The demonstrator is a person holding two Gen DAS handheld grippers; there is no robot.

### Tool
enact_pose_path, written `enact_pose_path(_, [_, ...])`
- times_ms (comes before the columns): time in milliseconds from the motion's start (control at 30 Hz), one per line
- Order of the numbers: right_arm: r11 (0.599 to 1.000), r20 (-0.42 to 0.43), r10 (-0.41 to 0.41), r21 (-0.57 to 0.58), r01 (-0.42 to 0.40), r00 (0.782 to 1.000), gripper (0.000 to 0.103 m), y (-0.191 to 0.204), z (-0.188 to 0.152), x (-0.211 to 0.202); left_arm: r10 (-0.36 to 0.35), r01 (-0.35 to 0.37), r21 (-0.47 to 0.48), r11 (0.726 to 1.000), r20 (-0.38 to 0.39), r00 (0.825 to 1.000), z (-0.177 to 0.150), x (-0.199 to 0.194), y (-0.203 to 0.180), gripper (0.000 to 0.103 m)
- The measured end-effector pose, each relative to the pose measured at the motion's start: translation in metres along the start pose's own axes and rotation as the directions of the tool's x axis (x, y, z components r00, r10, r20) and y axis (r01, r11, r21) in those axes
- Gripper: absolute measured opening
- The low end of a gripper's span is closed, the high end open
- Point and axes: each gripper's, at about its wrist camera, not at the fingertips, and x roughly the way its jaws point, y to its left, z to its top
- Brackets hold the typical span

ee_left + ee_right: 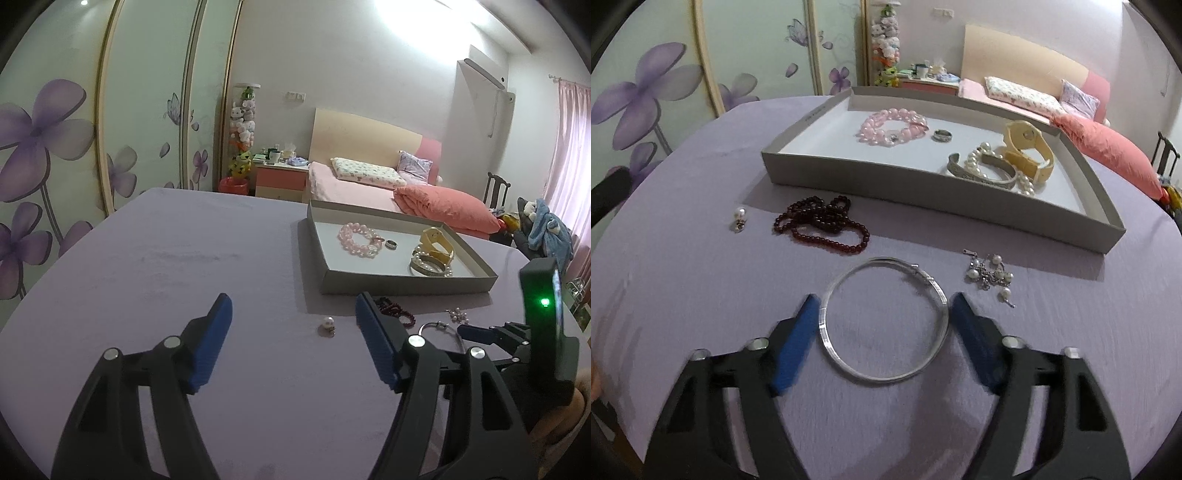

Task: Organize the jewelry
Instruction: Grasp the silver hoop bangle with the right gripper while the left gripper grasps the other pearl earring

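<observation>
On the purple cloth lies a thin silver bangle point(827, 343), flat, between the blue pads of my right gripper point(884, 306). The pads stand right at its rim and the jaws are open. A dark red bead necklace point(820, 225), a pearl earring point(740, 218) and a pearl cluster point(991, 275) lie loose in front of the grey tray point(923, 195). My left gripper point(293, 306) is open and empty, and the pearl earring point(327, 325) sits on the cloth just beyond its fingertips.
The tray point(406, 286) holds a pink bead bracelet point(894, 127), a ring point(941, 135), a pearl bracelet point(979, 157), a silver cuff and a yellow band point(1030, 155). Behind the table are a bed point(369, 184) and flowered wardrobe doors point(55, 147).
</observation>
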Motion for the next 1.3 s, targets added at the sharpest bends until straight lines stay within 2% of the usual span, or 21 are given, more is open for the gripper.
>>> enact_pose_path(167, [1.000, 0.001, -0.008, 0.018, 0.008, 1.000, 0.070, -0.008, -0.006, -0.006, -0.010, 0.010, 0.002, 1.000, -0.030, 1.000, -0.004, 0.006, -0.003, 0.068])
enact_pose_path(400, [0.990, 0.003, -0.077, 0.119, 0.076, 0.997, 0.070, -0.055, -0.023, -0.020, -0.023, 0.026, 0.033, 0.999, -0.078, 0.997, -0.009, 0.015, -0.012, 0.068])
enact_pose_path(500, [0.975, -0.003, -0.122, 0.184, 0.120, 0.993, 0.070, -0.083, -0.030, -0.025, -0.032, 0.038, 0.053, 0.998, -0.111, 0.993, -0.011, 0.023, -0.018, 0.068])
enact_pose_path(633, [0.958, -0.008, -0.159, 0.242, 0.156, 0.987, 0.070, -0.109, -0.036, -0.029, -0.027, 0.044, 0.082, 0.996, -0.198, 0.980, -0.015, 0.043, -0.029, 0.068])
enact_pose_path(800, [0.959, -0.009, -0.160, 0.235, 0.157, 0.987, 0.070, -0.111, -0.038, -0.028, 0.014, 0.016, 0.105, 0.994, -0.277, 0.961, -0.019, 0.068, -0.040, 0.066])
enact_pose_path(967, [0.961, -0.007, -0.154, 0.234, 0.151, 0.988, 0.070, -0.112, -0.039, -0.028, 0.034, -0.002, 0.097, 0.995, -0.328, 0.944, -0.017, 0.088, -0.042, 0.052])
enact_pose_path(1067, [0.962, -0.006, -0.151, 0.231, 0.149, 0.988, 0.070, -0.112, -0.040, -0.029, 0.038, -0.009, 0.087, 0.996, -0.340, 0.940, -0.013, 0.096, -0.043, 0.047])
enact_pose_path(1300, [0.964, -0.006, -0.148, 0.224, 0.145, 0.989, 0.070, -0.111, -0.038, -0.029, 0.060, -0.029, 0.094, 0.995, -0.339, 0.939, -0.007, 0.111, -0.051, 0.042])
